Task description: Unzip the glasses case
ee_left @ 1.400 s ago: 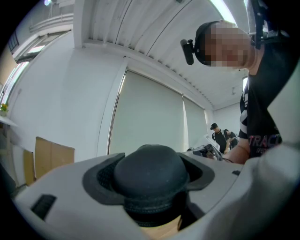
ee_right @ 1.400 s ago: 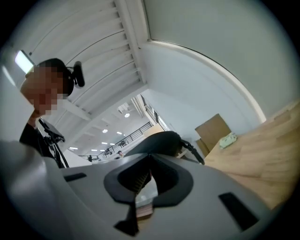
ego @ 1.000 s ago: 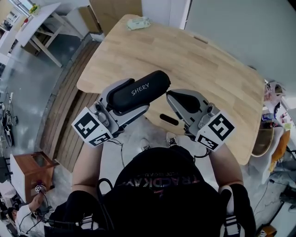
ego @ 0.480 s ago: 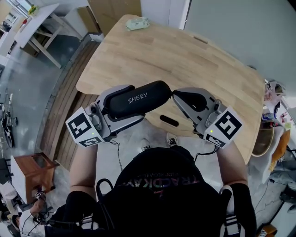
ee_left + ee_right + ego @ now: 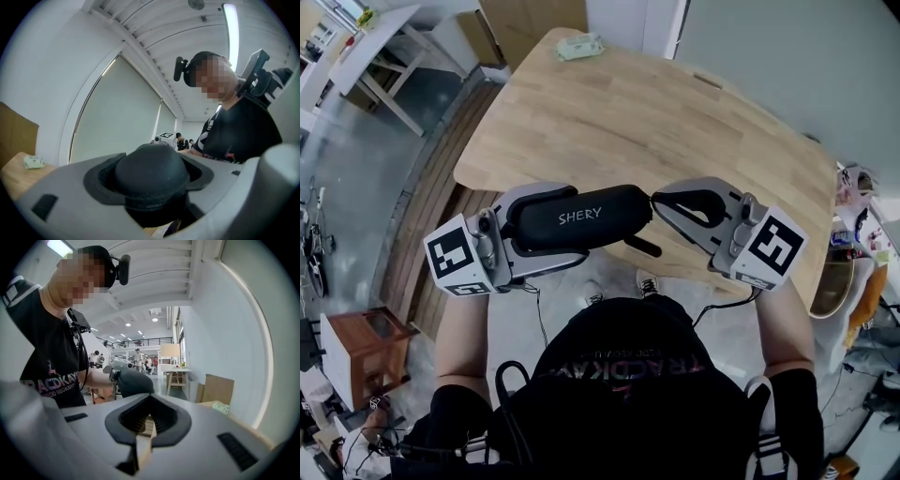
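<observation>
— Black and oblong, the glasses case (image 5: 581,217) hangs level in the head view, white letters up, over the near edge of the wooden table (image 5: 675,112). Who has it?

— The left gripper (image 5: 567,225). Its two grey jaws clamp the case's left half, one on the far side and one on the near side. Its marker cube (image 5: 455,262) sits at the outer left.

— And the right gripper (image 5: 656,201)?

— It comes in from the right, jaws pressed together, tips touching the case's right end. From above it cannot be told whether they pinch a zip pull there.

— Anything else on the table?

— A small pale green thing (image 5: 579,45) lies at the far corner, well apart from the case.

— What does the left gripper view give?

— The case's rounded end fills the hollow between the jaws, with the dark pads tight against it on both sides. Behind it is the person's black shirt (image 5: 243,136).

— And the right gripper view?

— The jaws meet, and only a thin slit between them shows wood. The case's dark end (image 5: 133,382) stands just beyond the tips. No pull tab can be made out in the grip. Farther off, a small table (image 5: 177,377) stands on the hall floor.
</observation>
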The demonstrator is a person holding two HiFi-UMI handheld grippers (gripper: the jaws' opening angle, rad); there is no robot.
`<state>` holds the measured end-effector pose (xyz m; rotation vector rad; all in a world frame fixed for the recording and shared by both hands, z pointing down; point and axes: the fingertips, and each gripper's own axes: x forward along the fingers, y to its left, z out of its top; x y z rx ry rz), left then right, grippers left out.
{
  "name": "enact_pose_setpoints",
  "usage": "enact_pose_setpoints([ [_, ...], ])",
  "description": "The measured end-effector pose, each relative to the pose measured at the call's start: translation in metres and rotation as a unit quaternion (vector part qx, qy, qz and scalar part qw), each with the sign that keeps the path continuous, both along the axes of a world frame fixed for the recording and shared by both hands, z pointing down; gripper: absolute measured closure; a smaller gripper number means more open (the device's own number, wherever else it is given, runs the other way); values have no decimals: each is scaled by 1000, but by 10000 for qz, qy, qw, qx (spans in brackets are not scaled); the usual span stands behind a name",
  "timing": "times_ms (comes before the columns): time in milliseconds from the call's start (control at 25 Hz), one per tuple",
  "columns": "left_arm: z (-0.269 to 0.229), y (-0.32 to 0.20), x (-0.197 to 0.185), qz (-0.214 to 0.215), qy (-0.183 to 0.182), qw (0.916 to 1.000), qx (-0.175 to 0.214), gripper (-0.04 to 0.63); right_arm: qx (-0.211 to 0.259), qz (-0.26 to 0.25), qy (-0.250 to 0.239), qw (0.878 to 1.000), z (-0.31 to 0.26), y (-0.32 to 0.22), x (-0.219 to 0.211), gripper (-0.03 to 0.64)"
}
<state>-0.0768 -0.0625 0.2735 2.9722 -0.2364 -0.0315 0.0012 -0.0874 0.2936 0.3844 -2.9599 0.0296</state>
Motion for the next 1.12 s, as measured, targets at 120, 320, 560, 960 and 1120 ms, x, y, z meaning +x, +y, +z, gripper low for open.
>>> enact_pose_setpoints([
  [120,-1,7,2,232,22,9997,-72,256,-55,-235,-13,9997,-1,6,0,598],
  [320,1,17,11,585,-67,9982,-125,256,-255,-516,-24,9983,3,13,4,598],
  [560,1,25,17,870,5,9957,-314,256,-412,-751,-101,9963,3,22,6,598],
  [960,6,29,22,830,-105,9960,-301,256,-336,-517,-24,9981,9,26,11,597],
  [1120,11,19,24,536,-196,9980,-253,255,-230,-335,129,9991,15,20,20,572],
])
